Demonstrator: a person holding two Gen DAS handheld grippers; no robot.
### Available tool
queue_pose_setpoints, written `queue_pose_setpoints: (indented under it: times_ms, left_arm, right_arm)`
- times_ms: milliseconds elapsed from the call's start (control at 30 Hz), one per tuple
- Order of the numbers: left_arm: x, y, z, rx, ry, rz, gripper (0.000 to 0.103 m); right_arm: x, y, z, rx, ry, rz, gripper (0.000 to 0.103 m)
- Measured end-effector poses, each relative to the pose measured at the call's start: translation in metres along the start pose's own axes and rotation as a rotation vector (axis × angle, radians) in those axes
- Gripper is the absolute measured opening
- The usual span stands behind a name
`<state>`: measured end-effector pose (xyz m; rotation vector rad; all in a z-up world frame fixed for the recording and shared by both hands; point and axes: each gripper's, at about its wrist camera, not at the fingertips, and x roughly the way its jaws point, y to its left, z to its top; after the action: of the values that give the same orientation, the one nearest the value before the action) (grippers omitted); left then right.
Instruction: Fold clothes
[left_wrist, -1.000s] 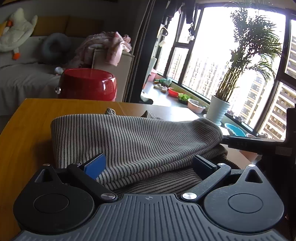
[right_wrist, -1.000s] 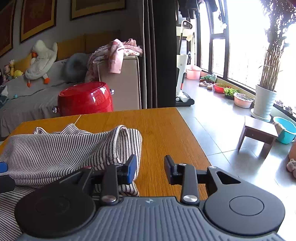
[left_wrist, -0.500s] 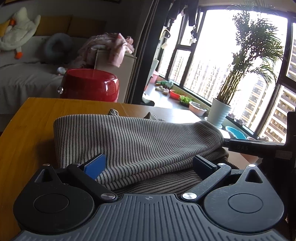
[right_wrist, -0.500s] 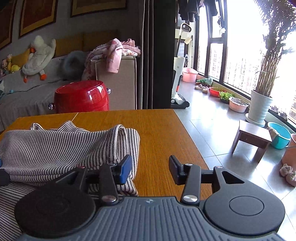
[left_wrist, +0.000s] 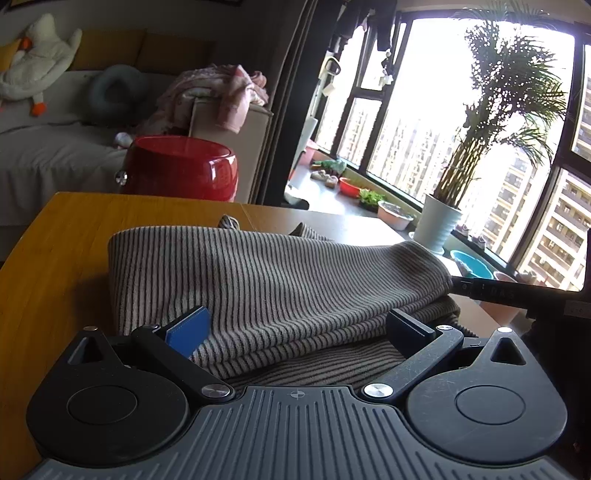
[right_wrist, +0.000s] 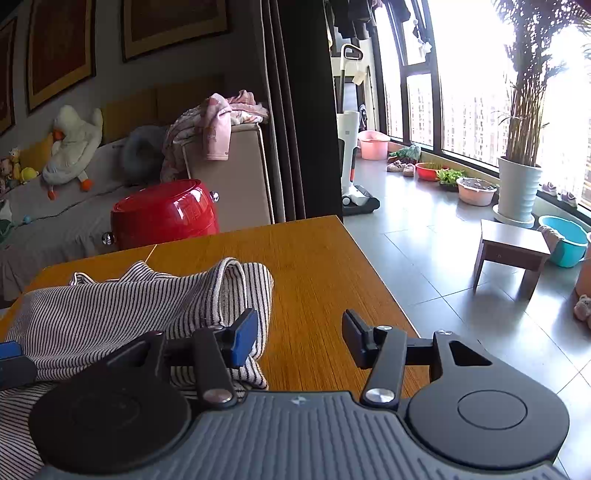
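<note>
A grey-and-black striped garment (left_wrist: 273, 284) lies folded in layers on the wooden table (left_wrist: 55, 258). My left gripper (left_wrist: 295, 328) is open, its fingers spread wide on either side of the garment's near edge, with cloth lying between them. In the right wrist view the garment (right_wrist: 122, 314) sits at the left, its folded end (right_wrist: 236, 284) beside my left fingertip. My right gripper (right_wrist: 299, 338) is open and empty over bare table just right of the garment. The other gripper's bar (left_wrist: 517, 291) shows at the garment's right end.
The table's right edge (right_wrist: 373, 266) drops to a tiled floor with a small brown stool (right_wrist: 513, 251). A red pot-shaped stool (right_wrist: 166, 210) stands beyond the table's far edge. A sofa with a plush duck (right_wrist: 74, 140) and a potted palm (right_wrist: 521, 184) are farther off.
My right gripper has opened wider and shifted a little right, away from the garment's end. My left gripper has barely moved and stays open around the cloth.
</note>
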<state>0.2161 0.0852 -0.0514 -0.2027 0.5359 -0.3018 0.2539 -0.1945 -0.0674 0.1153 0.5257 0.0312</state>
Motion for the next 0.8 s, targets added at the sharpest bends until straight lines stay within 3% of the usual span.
queue_pose_setpoints:
  times_ms: [233, 500, 633, 700, 800]
  left_arm:
    - [-0.004, -0.002, -0.003, 0.009, 0.005, -0.005, 0.103]
    - [-0.005, -0.004, -0.005, 0.016, 0.010, -0.006, 0.103]
    - [-0.003, -0.004, -0.005, 0.016, 0.014, -0.004, 0.103]
    - [-0.002, -0.004, -0.005, 0.016, 0.015, -0.003, 0.103]
    - [-0.001, -0.006, -0.006, 0.019, 0.025, 0.004, 0.103]
  right_arm:
    - [-0.006, 0.004, -0.004, -0.017, 0.013, 0.005, 0.051]
    - [-0.016, -0.012, -0.011, 0.062, 0.051, 0.029, 0.052]
    - [-0.024, -0.005, -0.004, 0.008, 0.007, 0.045, 0.051]
    - [-0.039, 0.003, 0.009, -0.028, -0.052, 0.088, 0.049]
    - [-0.052, 0.016, 0.030, -0.027, -0.074, 0.258, 0.049]
